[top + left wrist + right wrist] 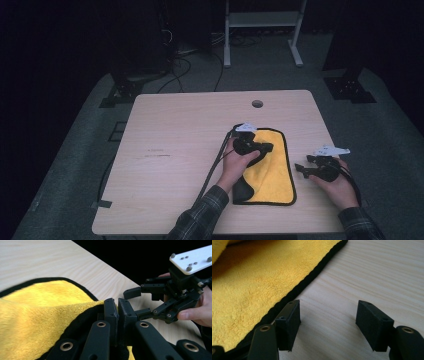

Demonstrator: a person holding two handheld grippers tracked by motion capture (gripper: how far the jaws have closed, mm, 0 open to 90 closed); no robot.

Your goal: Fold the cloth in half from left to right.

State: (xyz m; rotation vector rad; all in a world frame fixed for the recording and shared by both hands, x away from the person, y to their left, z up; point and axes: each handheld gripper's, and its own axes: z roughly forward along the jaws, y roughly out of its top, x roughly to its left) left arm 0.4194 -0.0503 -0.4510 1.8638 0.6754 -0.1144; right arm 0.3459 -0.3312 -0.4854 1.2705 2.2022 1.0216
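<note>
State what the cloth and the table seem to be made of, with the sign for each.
Cloth: probably plush microfibre or fleece, matte; its yellow pile looks fuzzy, with a sewn black trim round the edge.
Table: pale wood or wood-look laminate, smooth; straight grain lines run along it.

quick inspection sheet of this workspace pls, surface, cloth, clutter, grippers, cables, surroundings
surface: light wood table, round hole near its far edge
job's things: yellow cloth with black edging, partly folded, on the table's right half
clutter: nothing seen
grippers: left gripper shut on the cloth's edge; right gripper open, empty, over bare wood beside the cloth
cables: left gripper's cable trails back along the forearm; more cables on the floor beyond the table
surroundings: dark room, grey floor, white frame behind
</note>
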